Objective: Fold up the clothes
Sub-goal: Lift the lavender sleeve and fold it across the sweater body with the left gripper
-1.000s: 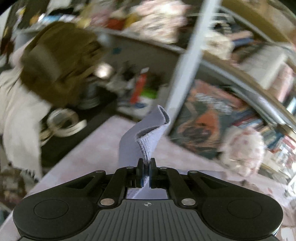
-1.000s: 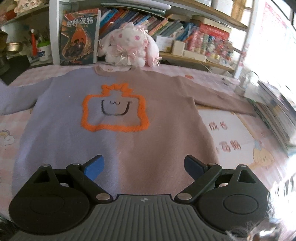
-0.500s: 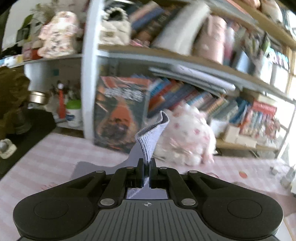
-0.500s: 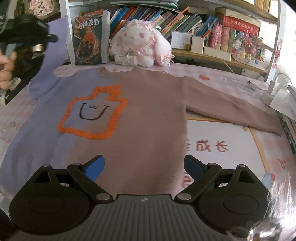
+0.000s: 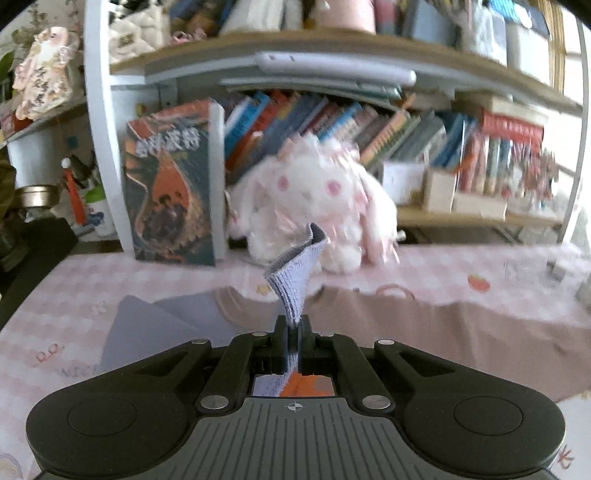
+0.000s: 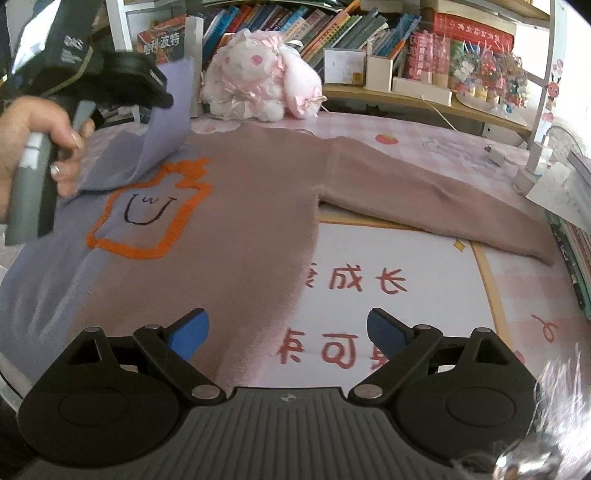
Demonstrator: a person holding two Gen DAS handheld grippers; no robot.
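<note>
A sweater (image 6: 236, 221), half lilac and half dusty pink, lies flat on the table with an orange outlined face on its chest. Its pink sleeve (image 6: 443, 195) stretches out to the right. My left gripper (image 5: 293, 332) is shut on the cuff of the lilac sleeve (image 5: 295, 280), which it holds lifted over the sweater's chest. In the right wrist view the same gripper (image 6: 162, 98) appears at upper left in a hand (image 6: 33, 147), with the lilac sleeve (image 6: 166, 122) draping from it. My right gripper (image 6: 286, 332) hovers open over the sweater's lower hem, holding nothing.
A white and pink plush rabbit (image 6: 258, 85) sits at the table's far edge before a bookshelf (image 6: 369, 33). A large book (image 5: 173, 188) stands upright to the left. A pink printed mat (image 6: 388, 295) covers the table. Stacked books (image 6: 576, 240) line the right edge.
My left gripper has carried the lilac sleeve from the far left across toward the sweater's middle. The right gripper has drifted rightward, staying open.
</note>
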